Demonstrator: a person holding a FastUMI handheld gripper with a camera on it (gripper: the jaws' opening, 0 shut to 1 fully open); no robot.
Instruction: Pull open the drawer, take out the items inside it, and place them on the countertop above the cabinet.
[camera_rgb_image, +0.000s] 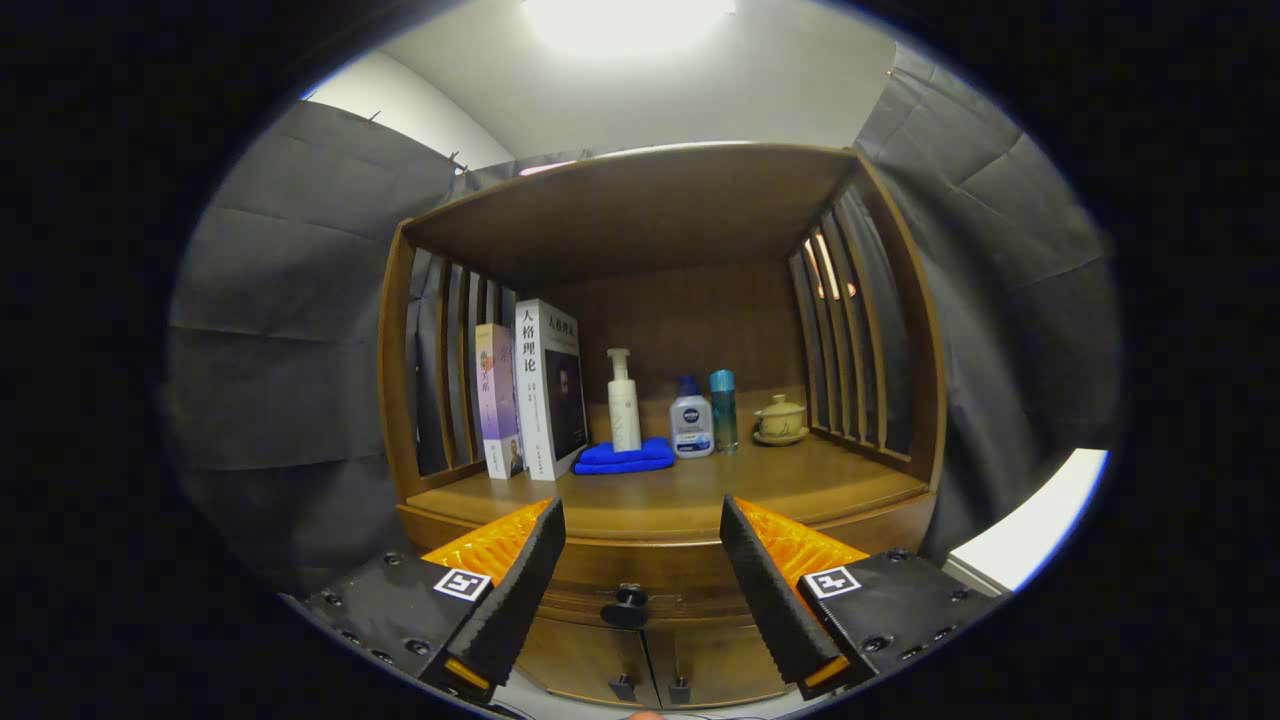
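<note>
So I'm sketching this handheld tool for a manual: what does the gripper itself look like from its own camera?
The gripper has two long, wedge-shaped fingers with finely ribbed inner faces. Each finger mounts on a black block studded with round screw heads. Each block carries a small square black-and-white marker on top. No cables or sleeves are visible. The fingers stand apart, ahead of the drawer knob.

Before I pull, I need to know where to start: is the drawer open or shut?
Shut. The drawer front sits flush under the countertop, its knob untouched between the open jaws of the gripper.
</note>
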